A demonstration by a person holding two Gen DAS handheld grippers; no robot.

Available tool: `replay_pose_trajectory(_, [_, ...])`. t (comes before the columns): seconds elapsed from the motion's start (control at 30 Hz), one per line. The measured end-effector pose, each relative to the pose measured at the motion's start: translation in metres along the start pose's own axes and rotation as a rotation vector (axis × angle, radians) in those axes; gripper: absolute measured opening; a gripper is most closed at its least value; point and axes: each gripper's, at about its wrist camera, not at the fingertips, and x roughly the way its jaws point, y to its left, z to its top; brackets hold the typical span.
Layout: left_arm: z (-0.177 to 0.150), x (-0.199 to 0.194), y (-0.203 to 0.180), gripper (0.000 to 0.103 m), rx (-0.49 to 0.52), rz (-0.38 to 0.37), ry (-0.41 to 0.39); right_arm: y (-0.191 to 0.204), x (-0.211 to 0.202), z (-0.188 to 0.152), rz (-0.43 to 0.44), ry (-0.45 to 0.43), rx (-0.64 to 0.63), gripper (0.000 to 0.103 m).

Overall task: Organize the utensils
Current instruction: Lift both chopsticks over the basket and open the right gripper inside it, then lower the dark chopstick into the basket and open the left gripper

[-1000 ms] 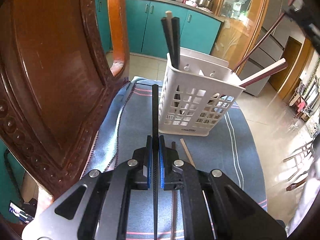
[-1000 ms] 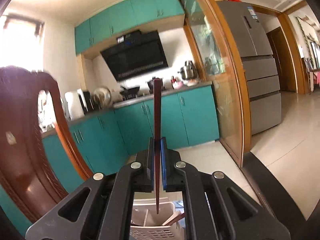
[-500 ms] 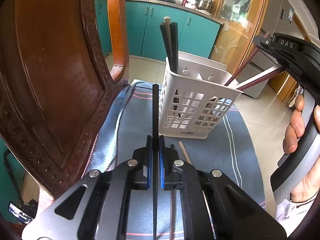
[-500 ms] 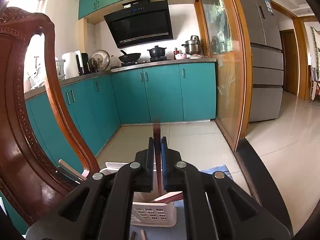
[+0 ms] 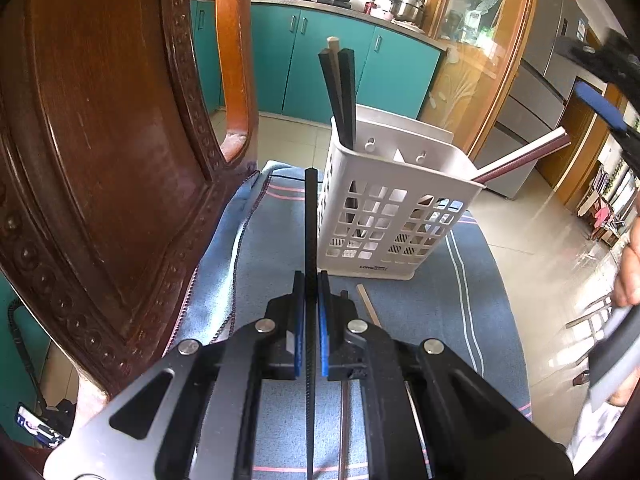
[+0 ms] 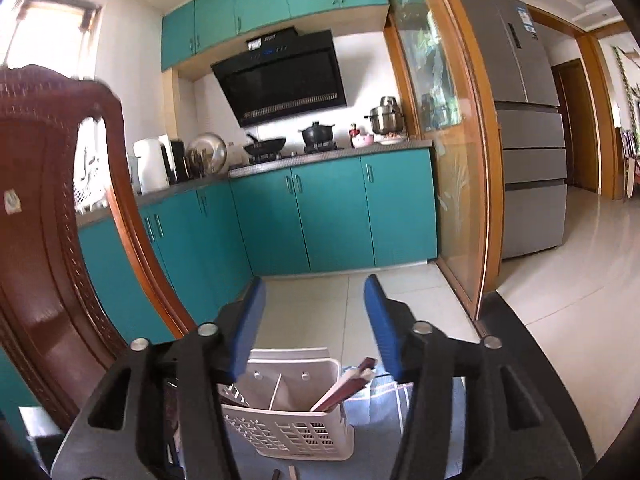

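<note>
A white slotted utensil basket [image 5: 396, 216] stands on the blue cloth [image 5: 264, 248]. Black chopsticks [image 5: 340, 92] stick up from its left compartment, and reddish-brown chopsticks [image 5: 524, 154] lean out of its right side. My left gripper [image 5: 311, 280] is shut on a black chopstick [image 5: 310, 224] that points at the basket's left edge. My right gripper [image 6: 314, 292] hovers above the basket [image 6: 296, 412], its jaws opening with nothing between them. The reddish-brown chopsticks [image 6: 348, 384] rest in the basket below it.
A carved wooden chair back [image 5: 100, 152] rises close on the left. Loose chopsticks [image 5: 368, 306] lie on the cloth in front of the basket. A person's hand [image 5: 628, 276] holds the right gripper at the far right. Teal kitchen cabinets [image 6: 332, 216] stand behind.
My right gripper has let go of the reddish-brown chopstick, which now rests in the basket, and its jaws have spread. The left gripper has stayed still with its black chopstick.
</note>
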Motion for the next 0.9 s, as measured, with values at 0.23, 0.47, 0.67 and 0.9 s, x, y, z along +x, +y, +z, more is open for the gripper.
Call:
replay_pose_trajectory(0.23, [0.001,-0.011,0.000,0.007,0.002,0.003,-0.041,-0.046,-0.053,-0.010,-0.060,-0.113,0.098,0.071])
replay_pose_trajectory(0.47, [0.001,-0.017,-0.004,0.007,0.017,0.003,-0.059,-0.125,-0.039,-0.064,-0.290,0.068,0.264,0.073])
replay_pose_trajectory(0.67, [0.000,-0.016,-0.010,0.007,0.019,0.007,-0.063,-0.135,-0.004,-0.134,-0.355,0.371,0.239,0.073])
replay_pose_trajectory(0.9, [-0.002,-0.023,-0.014,0.007,0.033,0.012,-0.100,-0.097,0.015,-0.171,-0.271,0.508,0.121,0.073])
